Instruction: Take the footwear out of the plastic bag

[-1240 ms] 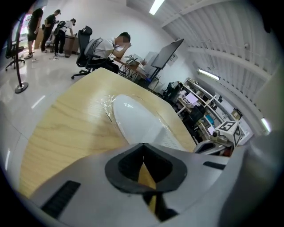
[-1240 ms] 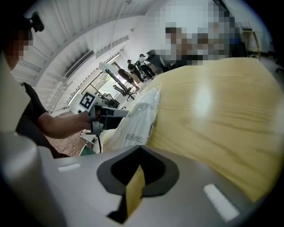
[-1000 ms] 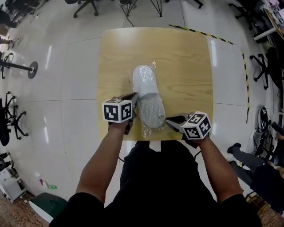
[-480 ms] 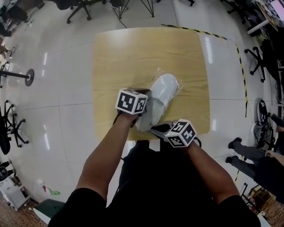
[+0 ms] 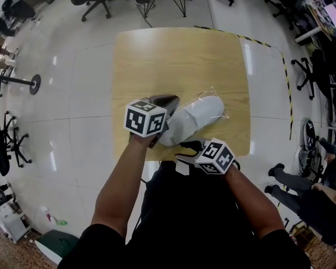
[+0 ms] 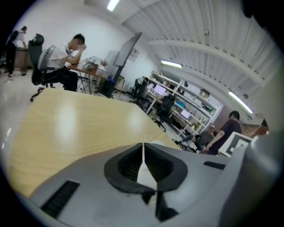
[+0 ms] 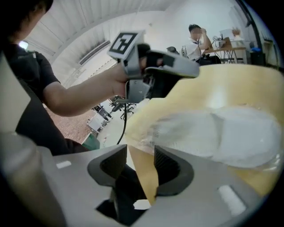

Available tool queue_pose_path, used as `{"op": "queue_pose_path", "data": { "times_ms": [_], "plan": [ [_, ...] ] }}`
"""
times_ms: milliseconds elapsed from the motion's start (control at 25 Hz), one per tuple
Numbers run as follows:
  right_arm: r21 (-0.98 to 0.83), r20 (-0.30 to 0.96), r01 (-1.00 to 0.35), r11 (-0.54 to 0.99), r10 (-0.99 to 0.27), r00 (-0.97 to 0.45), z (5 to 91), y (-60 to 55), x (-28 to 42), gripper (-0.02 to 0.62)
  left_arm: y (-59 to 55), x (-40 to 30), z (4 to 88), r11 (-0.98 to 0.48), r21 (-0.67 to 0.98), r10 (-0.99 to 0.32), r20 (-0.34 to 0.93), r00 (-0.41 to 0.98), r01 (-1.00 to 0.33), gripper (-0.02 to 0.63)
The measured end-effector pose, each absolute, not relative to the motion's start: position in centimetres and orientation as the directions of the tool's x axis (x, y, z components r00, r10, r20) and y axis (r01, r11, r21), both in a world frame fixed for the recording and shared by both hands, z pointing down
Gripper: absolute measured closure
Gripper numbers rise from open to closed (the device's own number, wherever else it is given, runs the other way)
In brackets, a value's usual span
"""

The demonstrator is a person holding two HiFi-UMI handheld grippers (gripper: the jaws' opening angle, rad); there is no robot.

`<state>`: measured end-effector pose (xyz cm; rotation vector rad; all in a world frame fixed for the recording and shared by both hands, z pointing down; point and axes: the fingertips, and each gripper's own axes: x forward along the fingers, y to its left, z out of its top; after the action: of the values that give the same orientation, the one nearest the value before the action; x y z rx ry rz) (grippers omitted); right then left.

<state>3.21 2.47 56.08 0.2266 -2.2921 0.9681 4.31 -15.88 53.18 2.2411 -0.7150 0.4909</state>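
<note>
A pale slipper [image 5: 202, 113] lies on the wooden counter [image 5: 178, 58], near the counter's near edge and a little right of the middle. It lies slantwise, with one end toward the far right and the other toward the near left. It is still wrapped in the clear plastic bag [image 5: 212, 93], whose crinkled film shows round both ends.

The left claw [image 5: 169, 100] sits at the slipper's near-left end, just beside the bag. In the left gripper view its two halves are only a hairline apart and are starting to spread. Nothing shows between them, only bare counter beyond. Whether the left claw touches the plastic cannot be told from the head view. The right gripper view shows it raised a little above the counter, behind the slipper.

The right claw [image 5: 184, 149] is at the counter's near edge, just short of the slipper's near side. Its halves are spreading and already stand wide apart, pinching nothing. In its own view only the counter's edge shows in the gap, and the bagged slipper lies just ahead, not touched.

Office chairs [image 5: 100, 8] stand on the pale floor beyond the far edge.
</note>
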Motion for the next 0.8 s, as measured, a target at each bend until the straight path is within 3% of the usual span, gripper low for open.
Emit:
{"op": "queue_pose_path", "data": {
  "times_ms": [160,280,360,560,680,800],
  "plan": [
    [-0.4,0.652,-0.481,0.78,-0.127,-0.748,52.9,-1.6,8.5,0.432,-13.1,-4.2,50.6,-0.442,0.549,-0.48,0.524,0.704,-0.709,0.595],
    [-0.235,0.668,-0.597,0.767,-0.319,-0.672,51.7,-6.3,11.7,0.441,-7.3,-7.5,53.5,-0.33,0.593,-0.399,0.618,0.678,-0.735,0.598],
    [-0.147,0.693,-0.638,0.756,-0.381,-0.612,52.1,-8.4,12.8,0.441,-3.8,-8.1,56.0,-0.237,0.639,-0.355,0.644,0.677,-0.732,0.598],
    [-0.05,0.746,-0.624,0.78,-0.386,-0.543,54.4,-9.8,11.6,0.424,-0.2,-6.8,59.2,-0.043,0.777,-0.394,0.564,0.726,-0.628,0.572],
    [-0.048,0.767,-0.62,0.783,-0.368,-0.525,56.0,-9.8,11.4,0.422,-0.4,-5.3,59.9,-0.059,0.784,-0.411,0.545,0.731,-0.618,0.555],
    [-0.071,0.799,-0.635,0.77,-0.337,-0.498,58.2,-9.5,11.8,0.422,0.0,-4.3,61.3,-0.128,0.717,-0.346,0.616,0.708,-0.685,0.56]
  ]
}}
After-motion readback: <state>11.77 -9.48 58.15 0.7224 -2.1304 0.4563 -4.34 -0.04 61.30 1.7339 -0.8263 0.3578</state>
